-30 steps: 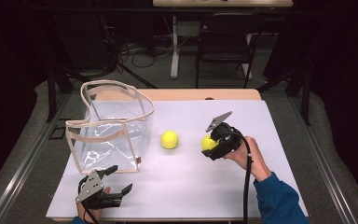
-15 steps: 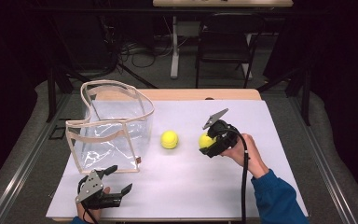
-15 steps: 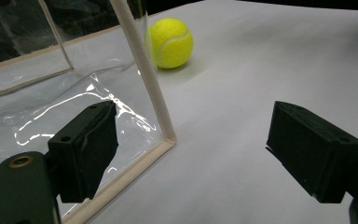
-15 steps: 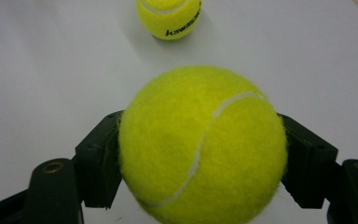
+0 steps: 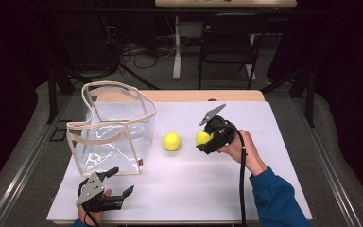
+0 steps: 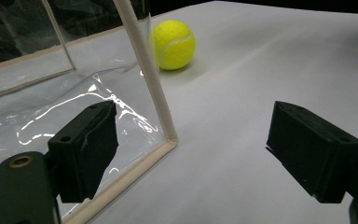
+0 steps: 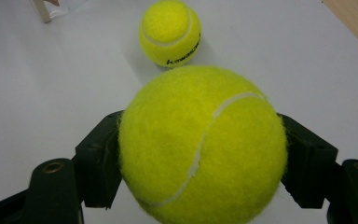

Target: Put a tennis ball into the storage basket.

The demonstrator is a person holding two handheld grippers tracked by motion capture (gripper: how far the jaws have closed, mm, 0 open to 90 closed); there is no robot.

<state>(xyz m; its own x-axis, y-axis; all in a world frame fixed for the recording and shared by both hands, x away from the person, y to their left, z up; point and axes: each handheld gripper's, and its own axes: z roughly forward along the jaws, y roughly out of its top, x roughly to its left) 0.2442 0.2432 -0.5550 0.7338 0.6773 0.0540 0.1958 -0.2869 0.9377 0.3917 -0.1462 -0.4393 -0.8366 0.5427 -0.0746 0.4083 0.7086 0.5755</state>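
1. White tabletop (image 5: 184, 189) fills the near ground, with dark floor, cables and a chair behind it; nearest the person's edge, the left gripper (image 5: 108, 185) rests low at the front left corner, its jaws spread wide with nothing between them.

2. Just beyond that gripper stands the clear bag (image 5: 113, 130), upright with its mouth open to the ceiling; in the left gripper view its cream-trimmed corner edge (image 6: 151, 81) rises just ahead of the open jaws, apart from them.

3. Farther in, at mid-table, the loose tennis ball (image 5: 171, 141) sits on the sheet, just to the right of the bag.

4. Beside it to the right, the right gripper (image 5: 203, 142) is clamped on the held tennis ball (image 5: 202, 137), lifted a little off the surface; the right gripper view shows both pads pressed into the felt (image 7: 203, 144).

5. My reading is that the held ball is meant for the bag. From the right gripper the bag's mouth lies to the left, past the loose ball, and higher than the gripper, so the carry would have to go left and up over the rim. The right hand is the one to do it; the left is nearer the bag and could steady it.
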